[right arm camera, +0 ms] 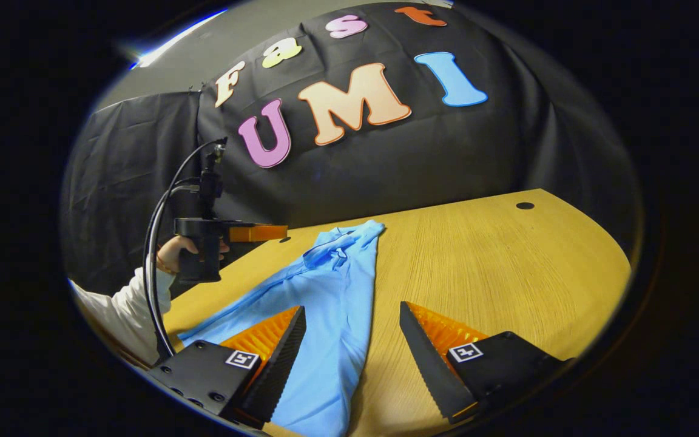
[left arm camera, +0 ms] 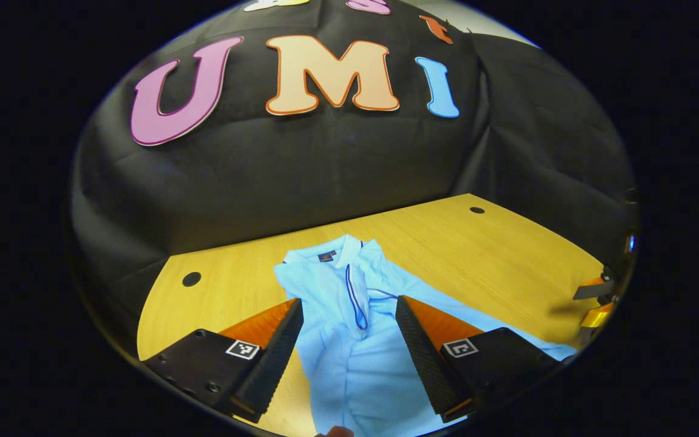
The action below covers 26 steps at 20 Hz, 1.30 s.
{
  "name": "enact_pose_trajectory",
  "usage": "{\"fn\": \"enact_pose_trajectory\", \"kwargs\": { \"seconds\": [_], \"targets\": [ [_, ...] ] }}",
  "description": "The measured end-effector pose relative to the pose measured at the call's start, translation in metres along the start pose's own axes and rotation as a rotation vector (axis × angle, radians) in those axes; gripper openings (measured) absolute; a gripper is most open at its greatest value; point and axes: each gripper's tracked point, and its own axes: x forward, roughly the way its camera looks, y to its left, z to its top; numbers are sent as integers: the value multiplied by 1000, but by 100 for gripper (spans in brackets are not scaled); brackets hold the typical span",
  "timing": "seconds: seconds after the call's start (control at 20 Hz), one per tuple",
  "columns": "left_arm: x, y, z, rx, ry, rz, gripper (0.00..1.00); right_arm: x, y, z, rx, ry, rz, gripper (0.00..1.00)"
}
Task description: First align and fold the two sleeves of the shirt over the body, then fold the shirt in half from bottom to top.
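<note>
A light blue polo shirt [left arm camera: 349, 315] lies on the wooden table [left arm camera: 495, 255], collar away from me, its sides folded in over the body so it forms a long narrow strip. My left gripper [left arm camera: 349, 301] hovers open above the shirt's chest, holding nothing. In the right gripper view the shirt [right arm camera: 337, 291] runs away from me, collar [right arm camera: 340, 240] at the far end. My right gripper [right arm camera: 352, 308] is open above the shirt's lower edge, one finger over cloth, the other over bare wood. A hand holds the left gripper [right arm camera: 264, 232] up above the table's left side.
The table [right arm camera: 495, 261] has round cable holes [left arm camera: 192, 279] [right arm camera: 525, 206] near its back corners. Black cloth walls close the back and sides. A white sleeve [right arm camera: 119, 309] and a cable [right arm camera: 155, 243] are at the left. The right gripper [left arm camera: 595, 303] shows at the table's right edge.
</note>
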Motion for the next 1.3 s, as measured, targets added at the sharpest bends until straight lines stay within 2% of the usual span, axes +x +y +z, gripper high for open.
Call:
{"fn": "enact_pose_trajectory", "kwargs": {
  "seconds": [0.25,0.4,0.6,0.75,0.95,1.25,1.3],
  "targets": [
    [-85,-3,-52,-44,-8,16,93,-19,11,-30,-75,45,-4,97],
    [-126,-23,-92,-67,13,-35,93,-32,22,-50,-119,67,14,97],
    [-168,-36,-144,-123,48,-49,94,-44,28,-75,-168,105,22,98],
    [-184,-47,-175,-143,67,-40,94,-51,29,-87,-193,114,16,97],
    [-194,-59,-206,-117,107,-46,96,-55,33,-102,-205,125,35,98],
    [-196,-58,-224,-110,122,-11,95,-56,32,-117,-257,136,11,98],
    [-195,-56,-229,-109,126,-1,96,-57,35,-116,-261,133,15,92]
  ]
}}
